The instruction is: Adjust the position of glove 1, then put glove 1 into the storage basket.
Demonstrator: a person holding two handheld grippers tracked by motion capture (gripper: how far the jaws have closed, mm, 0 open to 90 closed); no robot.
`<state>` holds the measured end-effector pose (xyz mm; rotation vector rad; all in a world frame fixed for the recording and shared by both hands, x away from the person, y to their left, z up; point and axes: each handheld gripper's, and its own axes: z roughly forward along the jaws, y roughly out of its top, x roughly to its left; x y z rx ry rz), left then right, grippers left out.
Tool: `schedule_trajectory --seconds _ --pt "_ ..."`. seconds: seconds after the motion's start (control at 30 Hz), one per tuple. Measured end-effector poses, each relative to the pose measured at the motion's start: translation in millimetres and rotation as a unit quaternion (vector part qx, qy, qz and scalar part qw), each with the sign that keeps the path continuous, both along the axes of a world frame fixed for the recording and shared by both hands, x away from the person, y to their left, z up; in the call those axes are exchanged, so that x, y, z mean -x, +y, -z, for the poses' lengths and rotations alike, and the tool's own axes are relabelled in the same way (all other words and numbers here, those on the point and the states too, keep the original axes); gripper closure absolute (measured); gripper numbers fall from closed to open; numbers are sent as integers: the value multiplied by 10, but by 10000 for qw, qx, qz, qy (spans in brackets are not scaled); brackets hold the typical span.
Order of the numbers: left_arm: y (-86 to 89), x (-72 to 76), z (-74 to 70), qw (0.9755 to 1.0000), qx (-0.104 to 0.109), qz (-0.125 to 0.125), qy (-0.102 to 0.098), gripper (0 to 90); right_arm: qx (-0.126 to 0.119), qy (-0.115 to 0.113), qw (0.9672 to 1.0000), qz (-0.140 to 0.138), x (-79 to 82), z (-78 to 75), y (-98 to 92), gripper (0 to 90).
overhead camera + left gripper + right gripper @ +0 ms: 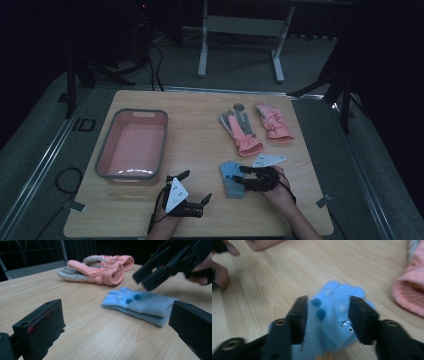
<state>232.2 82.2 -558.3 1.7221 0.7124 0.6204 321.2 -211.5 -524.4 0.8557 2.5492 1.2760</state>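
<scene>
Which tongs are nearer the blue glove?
Right. The right tongs hang directly over the blue glove, jaws open astride it. The left tongs sit apart on the table, open, toward the person's left of it.

A grey-rimmed pink tub (132, 145) sits at nine o'clock on the wooden counter (200, 130). Two pink gloves (241, 131) (274, 122) lie side by side near one o'clock, just apart, a small round disc (238, 106) beyond them.

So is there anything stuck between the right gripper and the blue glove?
No. The right gripper hangs right over the blue glove, jaws apart on either side of it, with nothing in between. The pink gloves lie farther back on the table.
</scene>
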Motion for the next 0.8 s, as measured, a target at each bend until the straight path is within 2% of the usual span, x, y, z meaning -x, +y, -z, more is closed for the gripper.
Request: schedule_trajectory --seconds 0.1,0.17,0.23,0.27,0.33,0.37,0.4,0.43,0.5,0.53,0.57,0.6,0.63,0.67,0.7,0.73,0.77,0.8 --pt "-30 13 -48 9999 -153 -74 29 1 -255 11 9997 -2 -7 -53 -78 269" --pt "-54 24 -86 9999 -96 56 92 1 -375 25 9993 -9 -15 -77 -139 249" --pt "-87 35 -113 9995 -109 215 225 1 -625 117 9980 8 -36 -83 -215 150" --pt "-107 35 -121 9989 -149 303 320 1 -596 116 9982 33 -41 -84 -234 146" --pt "-129 31 -114 9967 -153 645 464 1 -561 190 9982 41 -47 -85 -291 146" --pt "-144 25 -112 9956 -232 737 523 1 -552 195 9983 49 -51 -79 -315 145" --pt "-151 23 -111 9944 -231 862 562 32 -522 116 9986 65 -48 -75 -337 144" --pt "-160 25 -112 9942 -186 902 547 75 -477 49 9988 62 -41 -75 -356 137" --pt "-189 3 -137 9925 -186 1042 608 80 -374 -109 9992 128 -19 -90 -389 137" --pt "-189 3 -137 9925 -186 1042 608 102 -374 -109 9992 128 -19 -90 -389 137" --pt "-232 -21 -162 9915 -201 1149 570 102 -435 -72 9990 93 -10 -106 -410 136" --pt "-260 -36 -172 9903 -254 1239 568 145 -501 45 9987 99 -10 -131 -435 130" --pt "-298 -48 -180 9895 -369 1286 552 150 -506 60 9986 129 -10 -143 -439 111" --pt "-298 -48 -180 9895 -369 1286 552 156 -506 60 9986 129 -10 -143 -439 111" --pt "-376 -62 -186 9870 -580 1422 475 156 -482 46 9986 214 -10 -152 -434 108" --pt "-417 -71 -183 9854 -684 1485 464 171 -397 -19 9986 344 -8 -160 -409 107" --pt "-438 -76 -182 9850 -742 1495 441 184 -399 43 9987 310 -16 -156 -398 107" --pt "-490 -87 -176 9833 -847 1554 416 184 -407 65 9987 295 -20 -152 -391 107"
